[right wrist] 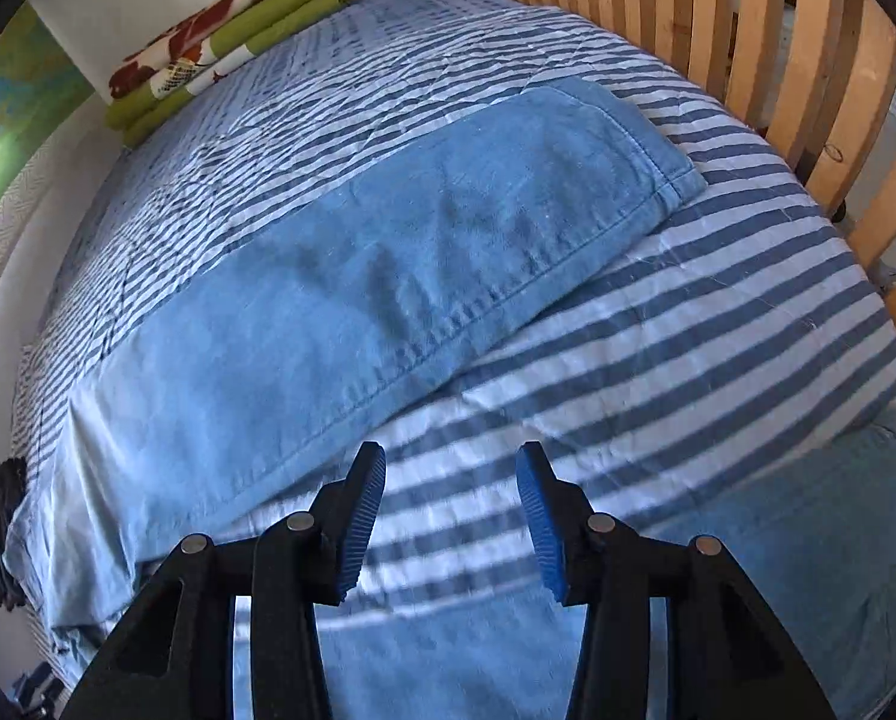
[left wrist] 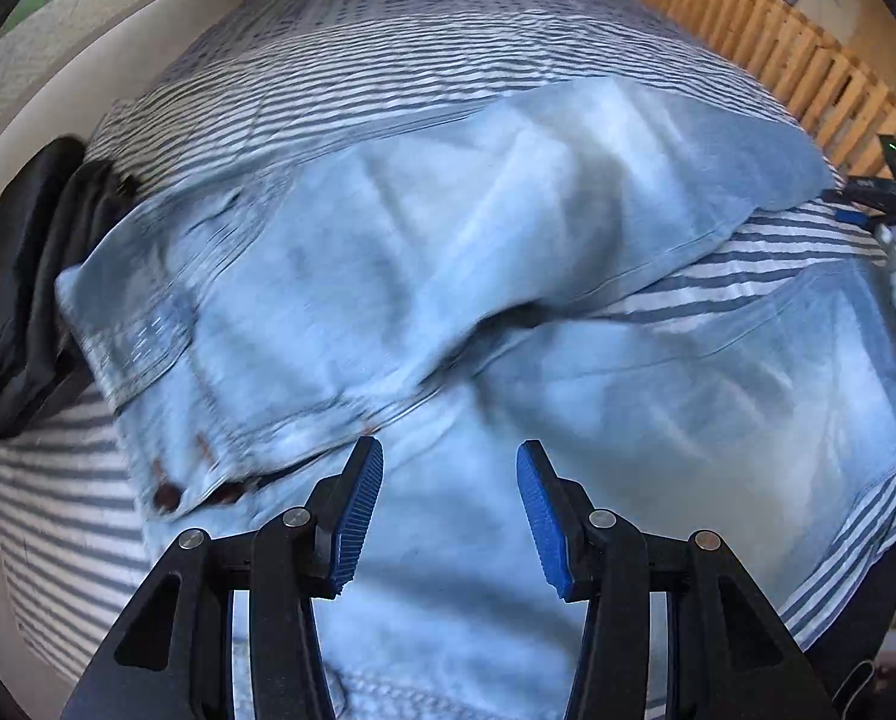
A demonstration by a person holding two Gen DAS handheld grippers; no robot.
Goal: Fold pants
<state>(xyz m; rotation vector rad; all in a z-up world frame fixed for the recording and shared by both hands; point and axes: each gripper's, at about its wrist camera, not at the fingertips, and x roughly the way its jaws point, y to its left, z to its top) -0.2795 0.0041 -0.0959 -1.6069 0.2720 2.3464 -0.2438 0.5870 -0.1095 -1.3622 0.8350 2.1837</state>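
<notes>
Light blue denim pants lie spread on a blue-and-white striped bedspread, waist at the left, the two legs splayed apart toward the right. My left gripper hovers open over the crotch area, nothing between its blue pads. In the right wrist view the far leg runs diagonally to its hem at upper right, and the near leg shows at lower right. My right gripper stands open above the striped cover between the legs, holding nothing.
A black garment lies at the bed's left edge. Folded green and floral cloths sit at the bed's far end. A wooden slatted rail borders the right side. A dark device with cables sits at the right.
</notes>
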